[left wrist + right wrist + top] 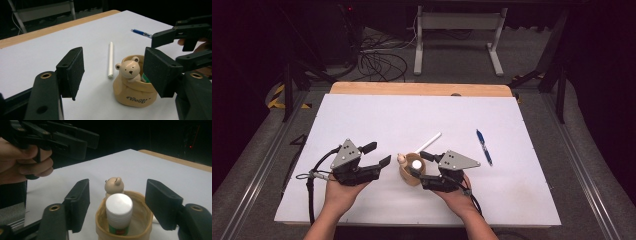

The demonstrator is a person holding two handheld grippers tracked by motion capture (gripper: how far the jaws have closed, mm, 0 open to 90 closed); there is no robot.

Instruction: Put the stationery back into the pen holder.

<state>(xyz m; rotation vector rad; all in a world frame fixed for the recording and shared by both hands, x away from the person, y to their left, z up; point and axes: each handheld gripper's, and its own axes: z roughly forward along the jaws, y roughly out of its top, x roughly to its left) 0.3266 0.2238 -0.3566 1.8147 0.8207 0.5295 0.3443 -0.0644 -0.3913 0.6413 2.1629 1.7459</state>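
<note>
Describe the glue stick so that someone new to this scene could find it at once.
On the white table, look near the front edge between the two hand-held grippers for a tan bear-faced holder. The glue stick stands upright inside it, white-capped with a green and red label. The white stick and blue pen lie flat outside.

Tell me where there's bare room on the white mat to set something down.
The far half of the white mat, up to the wooden table edge, is bare. So are the near right corner, below the blue pen, and the far left. It is crowded at the near middle: the bear pot with the glue stick, the white stick, and the left gripper and right gripper.
</note>
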